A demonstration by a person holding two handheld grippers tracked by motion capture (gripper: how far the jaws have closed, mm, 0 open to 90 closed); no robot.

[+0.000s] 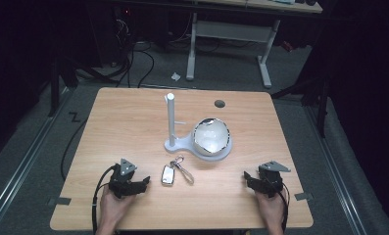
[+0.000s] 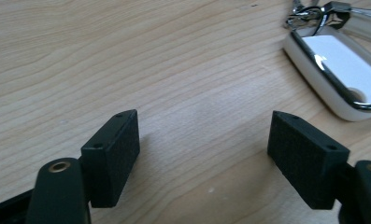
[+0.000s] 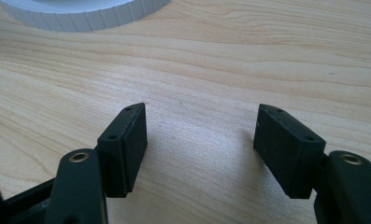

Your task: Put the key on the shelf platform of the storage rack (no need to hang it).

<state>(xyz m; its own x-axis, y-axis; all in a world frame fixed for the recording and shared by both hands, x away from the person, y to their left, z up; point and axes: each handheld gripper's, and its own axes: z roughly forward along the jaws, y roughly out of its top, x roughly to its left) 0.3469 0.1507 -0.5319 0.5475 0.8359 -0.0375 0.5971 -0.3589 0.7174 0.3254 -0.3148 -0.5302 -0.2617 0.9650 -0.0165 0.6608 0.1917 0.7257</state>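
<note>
High view: your left gripper [image 1: 144, 182] rests on the wooden table [image 1: 128, 117] at about 7 o'clock, jaws spread with nothing between them and aimed at the white key fob [image 1: 167, 175]. The fob lies just beside the jaws, its metal key ring [image 1: 181, 166] trailing toward 1 o'clock. Your right gripper [image 1: 247, 178] sits at 5 o'clock, well apart from the fob. The white peg stand [image 1: 171, 122] holds the centre, with a white bowl [image 1: 211, 136] on its base.

Left gripper view: fob at 2 o'clock, outside the gap between the wide jaws; bare wood lies between them.

Right gripper view: jaws wide, empty; the stand's base edge sits at 11 o'clock.

Judgement: this is the approach step. Next, slide your left gripper forward to straddle the fob before closing.
</note>
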